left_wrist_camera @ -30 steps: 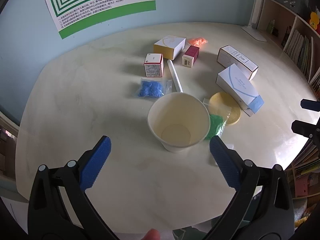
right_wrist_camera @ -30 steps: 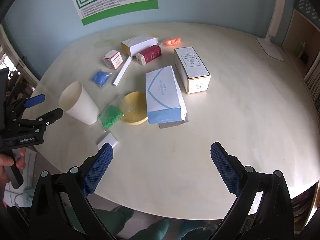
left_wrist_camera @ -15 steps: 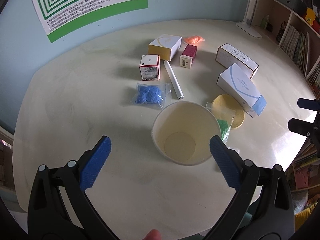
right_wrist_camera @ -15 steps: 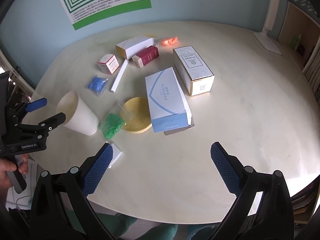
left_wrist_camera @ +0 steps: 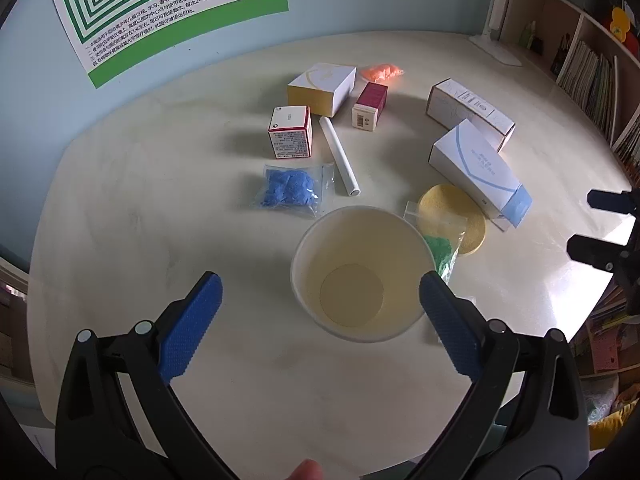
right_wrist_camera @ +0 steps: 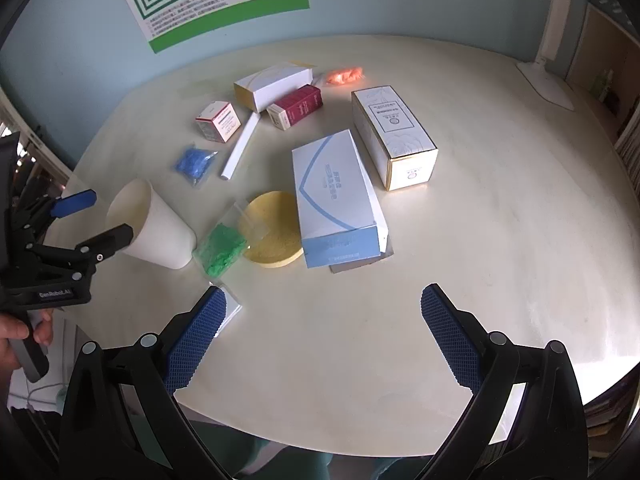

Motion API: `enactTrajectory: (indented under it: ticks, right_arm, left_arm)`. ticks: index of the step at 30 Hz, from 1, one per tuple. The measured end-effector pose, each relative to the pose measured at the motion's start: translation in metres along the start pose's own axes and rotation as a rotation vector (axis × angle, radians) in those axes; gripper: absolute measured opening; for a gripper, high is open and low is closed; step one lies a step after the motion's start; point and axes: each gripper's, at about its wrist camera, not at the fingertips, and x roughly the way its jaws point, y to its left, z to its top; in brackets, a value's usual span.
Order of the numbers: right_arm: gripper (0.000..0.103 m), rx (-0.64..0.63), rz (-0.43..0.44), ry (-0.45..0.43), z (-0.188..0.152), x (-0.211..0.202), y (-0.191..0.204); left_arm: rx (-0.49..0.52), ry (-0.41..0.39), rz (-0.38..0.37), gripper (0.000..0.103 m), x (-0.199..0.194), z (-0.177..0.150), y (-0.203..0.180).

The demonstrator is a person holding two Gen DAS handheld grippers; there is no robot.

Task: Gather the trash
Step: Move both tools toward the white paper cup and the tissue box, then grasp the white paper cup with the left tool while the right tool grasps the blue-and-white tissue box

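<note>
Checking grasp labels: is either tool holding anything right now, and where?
Nothing held. Left tool is open around the paper cup without gripping it; right tool is open over bare table.

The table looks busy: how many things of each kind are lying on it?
Cardboard boxes: 5, among them the long blue-and-white box
Small plastic bags: 3, blue, green, orange
Paper cup: 1
White tube: 1
Yellow disc: 1
White card: 1
Desk lamp: 1
Total: 13

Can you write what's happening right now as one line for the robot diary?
left claw: open, around paper cup | right claw: open, empty | cup: empty, upright | table: boxes, bags uncollected
</note>
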Motion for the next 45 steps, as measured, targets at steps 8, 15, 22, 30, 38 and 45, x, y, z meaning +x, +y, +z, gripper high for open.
enactTrajectory:
  ticks: [8, 15, 22, 30, 38, 45]
  right_arm:
    - [0.097, -0.022, 0.027, -0.002, 0.000, -0.003, -0.010]
    - [0.097, -0.038, 0.035, 0.005, -0.001, -0.001, -0.013]
    - [0.097, -0.037, 0.038, 0.003, -0.001, -0.003, -0.015]
    - [0.097, -0.050, 0.042, 0.022, 0.003, 0.004, -0.015]
    - [0.096, -0.055, 0.047, 0.053, 0.014, 0.024, -0.012]
    - [0.096, -0.077, 0.026, 0.095, 0.030, 0.052, -0.009]
  left_arm:
    - [-0.037, -0.040, 0.001, 0.096, -0.016, 0.003, -0.005]
    - [-0.039, -0.023, 0.020, 0.096, -0.011, 0.002, -0.013]
    - [-0.032, -0.011, 0.019, 0.096, -0.008, 0.000, -0.019]
    - [-0.038, 0.000, 0.018, 0.096, -0.003, 0.001, -0.018]
    - [-0.028, 0.017, 0.026, 0.096, 0.010, 0.005, -0.017]
    - [-0.013, 0.041, 0.036, 0.088, 0.023, 0.008, -0.014]
